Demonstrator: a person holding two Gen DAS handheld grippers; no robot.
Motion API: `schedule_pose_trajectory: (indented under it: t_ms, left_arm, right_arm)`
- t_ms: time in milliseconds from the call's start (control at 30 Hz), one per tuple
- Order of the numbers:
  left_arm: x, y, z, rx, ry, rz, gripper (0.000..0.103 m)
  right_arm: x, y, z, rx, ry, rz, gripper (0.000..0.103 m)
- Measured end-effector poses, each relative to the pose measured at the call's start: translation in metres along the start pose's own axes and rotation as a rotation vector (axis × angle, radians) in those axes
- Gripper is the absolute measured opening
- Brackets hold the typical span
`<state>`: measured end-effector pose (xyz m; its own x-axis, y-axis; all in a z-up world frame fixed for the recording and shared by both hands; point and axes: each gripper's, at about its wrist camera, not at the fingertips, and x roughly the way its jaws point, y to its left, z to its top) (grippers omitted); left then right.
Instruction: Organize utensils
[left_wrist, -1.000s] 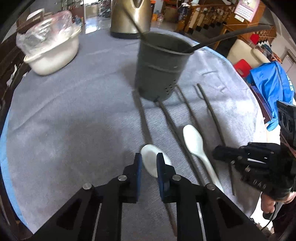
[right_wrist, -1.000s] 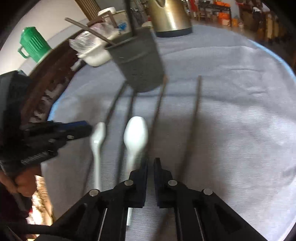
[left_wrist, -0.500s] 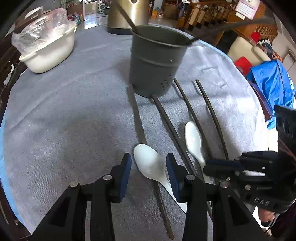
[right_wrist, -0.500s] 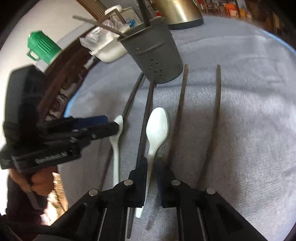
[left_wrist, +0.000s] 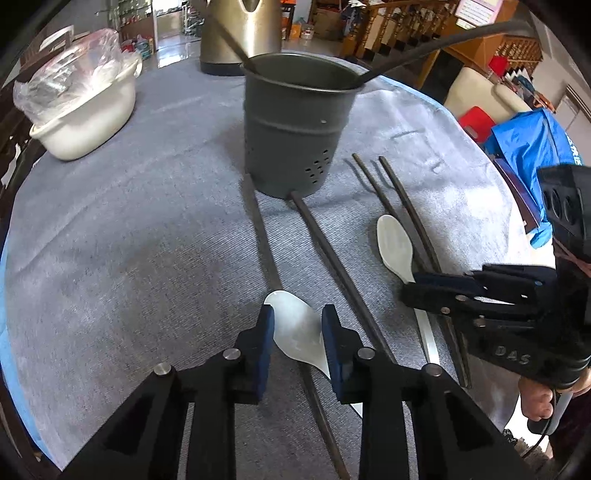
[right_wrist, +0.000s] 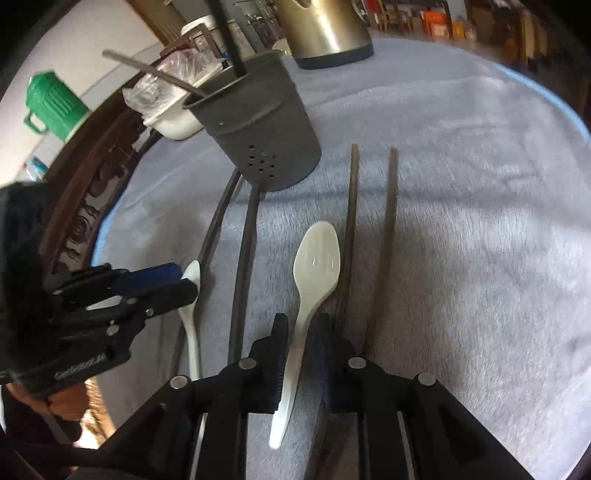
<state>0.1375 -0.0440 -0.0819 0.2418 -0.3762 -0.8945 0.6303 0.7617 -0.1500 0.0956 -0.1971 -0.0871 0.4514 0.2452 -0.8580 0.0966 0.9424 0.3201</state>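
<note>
Now both jaws straddle spoons, right jaws opening.

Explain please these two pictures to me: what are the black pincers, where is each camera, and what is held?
No robot: a person holds a two-finger gripper in each hand, each with a camera looking along its fingers. Each picture comes from one camera. On the cloth stands a holder; four chopsticks and two spoons lie before it. The left gripper is closing around the bowl of the left spoon; the right gripper is opening, the handle of the right spoon between its jaws. Neither seems gripped.
</note>
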Motion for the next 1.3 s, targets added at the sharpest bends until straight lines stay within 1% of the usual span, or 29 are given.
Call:
schedule_pose_trajectory:
  t_ms: [67,133,200,233,333,400,533,633,667,700,767,833,900,967,1100,1200,1233,1300]
  left_arm:
    - [0.000,-0.001,0.001,0.001,-0.003,-0.001,0.026]
    - [0.001,-0.002,0.001,-0.001,-0.009,0.000,0.022]
    - [0.000,0.000,0.000,-0.003,-0.016,-0.003,0.017]
    - [-0.001,0.001,0.000,-0.003,-0.017,-0.003,0.017]
    - [-0.006,0.003,-0.004,-0.007,-0.019,-0.003,0.017]
    - [-0.011,0.001,-0.009,0.002,-0.026,-0.012,0.017]
    - [-0.023,-0.004,-0.021,0.023,-0.039,-0.014,0.017]
    - [-0.022,0.000,-0.026,0.004,-0.019,0.015,0.020]
    - [-0.021,0.002,-0.026,-0.001,-0.015,0.022,0.023]
    - [-0.020,0.004,-0.026,-0.009,-0.008,0.026,0.033]
    - [-0.018,0.007,-0.023,-0.039,0.002,0.032,0.045]
    - [-0.017,0.007,-0.020,-0.049,-0.001,0.028,0.048]
    - [-0.014,0.002,-0.014,-0.050,-0.005,0.025,0.053]
    - [-0.011,-0.002,-0.011,-0.042,-0.002,0.037,0.054]
    - [0.001,-0.011,-0.006,-0.013,0.018,0.062,0.054]
    - [0.008,-0.011,-0.005,-0.007,0.024,0.073,0.054]
    - [0.009,-0.010,-0.005,-0.009,0.023,0.071,0.051]
    - [0.009,-0.005,-0.007,-0.015,0.022,0.057,0.035]
  right_arm:
    - [0.003,0.008,0.002,-0.041,-0.016,-0.045,0.017]
    - [0.003,0.012,-0.001,-0.096,-0.038,-0.087,0.015]
    - [0.002,0.013,-0.002,-0.108,-0.046,-0.095,0.011]
    - [0.001,0.012,-0.003,-0.108,-0.049,-0.093,0.010]
    - [-0.003,0.005,-0.007,-0.074,-0.044,-0.053,0.009]
    - [-0.008,-0.004,-0.015,-0.047,-0.019,-0.005,0.009]
    - [-0.019,-0.014,-0.037,0.002,0.035,0.060,0.009]
    - [-0.027,-0.016,-0.052,0.015,0.064,0.074,0.010]
    - [-0.028,-0.014,-0.055,0.008,0.070,0.069,0.010]
    - [-0.030,-0.013,-0.058,0.002,0.075,0.056,0.011]
    - [-0.031,-0.009,-0.057,-0.018,0.077,0.024,0.012]
    - [-0.030,-0.005,-0.054,-0.039,0.065,-0.013,0.013]
    - [-0.026,-0.002,-0.049,-0.047,0.066,-0.014,0.014]
    - [-0.022,-0.001,-0.044,-0.046,0.059,-0.006,0.014]
    - [-0.020,-0.005,-0.038,-0.027,0.054,0.009,0.014]
    - [-0.020,-0.006,-0.036,-0.037,0.056,0.005,0.014]
    - [-0.020,-0.006,-0.035,-0.043,0.055,0.005,0.014]
    - [-0.021,-0.005,-0.033,-0.047,0.055,0.007,0.014]
